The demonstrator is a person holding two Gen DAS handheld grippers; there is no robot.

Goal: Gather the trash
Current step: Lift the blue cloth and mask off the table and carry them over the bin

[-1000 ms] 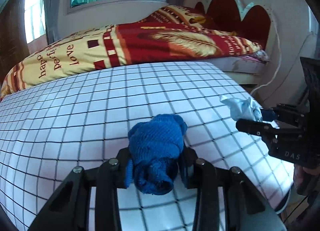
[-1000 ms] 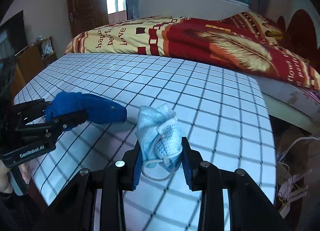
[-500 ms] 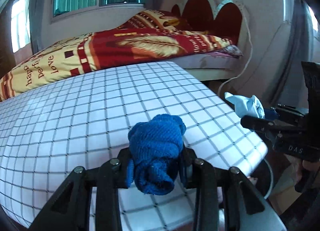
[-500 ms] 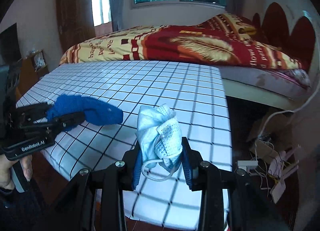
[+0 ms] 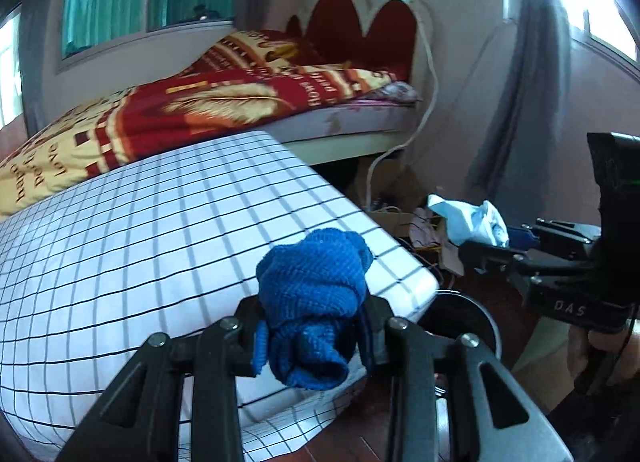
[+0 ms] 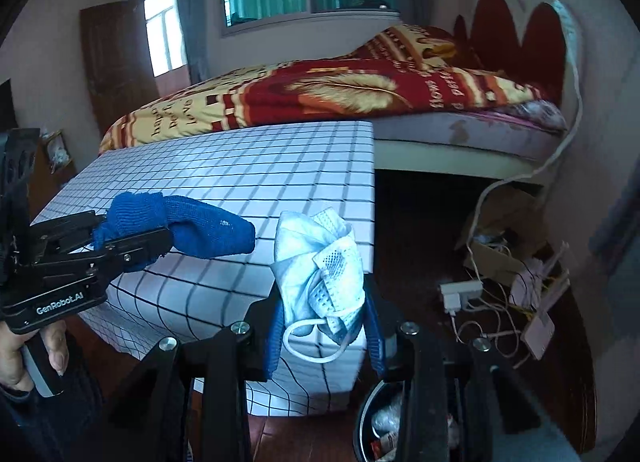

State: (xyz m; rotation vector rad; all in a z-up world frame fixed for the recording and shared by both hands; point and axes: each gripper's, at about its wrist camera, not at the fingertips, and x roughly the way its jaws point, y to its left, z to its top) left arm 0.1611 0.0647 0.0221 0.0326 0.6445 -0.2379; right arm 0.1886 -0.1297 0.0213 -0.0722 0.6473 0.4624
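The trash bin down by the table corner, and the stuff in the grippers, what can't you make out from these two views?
- Trash bin: right wrist view, mostly behind the right gripper; contents blurred, bottom cut off.
- Trash bin, left wrist view: only part of the rim shows past the left gripper.
- Blue knit cloth: bunched; what kind of item, unclear.
- Face mask: crumpled; lower part hidden between the pads.
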